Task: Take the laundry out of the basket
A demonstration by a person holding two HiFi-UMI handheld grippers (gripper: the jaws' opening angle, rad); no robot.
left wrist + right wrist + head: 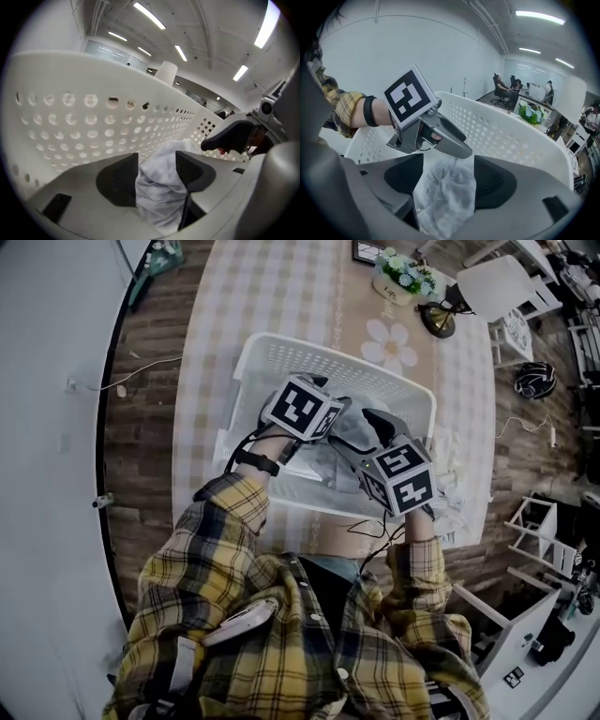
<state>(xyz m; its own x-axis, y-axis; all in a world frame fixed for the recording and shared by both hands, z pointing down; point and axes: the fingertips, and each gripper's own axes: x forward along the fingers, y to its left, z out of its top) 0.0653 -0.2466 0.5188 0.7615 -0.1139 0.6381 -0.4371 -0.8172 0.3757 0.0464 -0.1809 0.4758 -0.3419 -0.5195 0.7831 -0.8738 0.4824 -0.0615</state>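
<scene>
The crumpled white cloth laundry (159, 197) is lying inside the white perforated plastic basket (281, 357), which is sitting on the checked-cloth worktop (225, 306). The left hand-held gripper (157, 166) and right hand-held gripper (447, 171) are pointing down into the basket side by side. Each is holding its 2 jaws apart, with a fold of cloth lying unclamped between them.

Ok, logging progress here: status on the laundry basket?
Left tongs, right tongs open, down in basket. White laundry between both, not clamped. Nothing blocking.
</scene>
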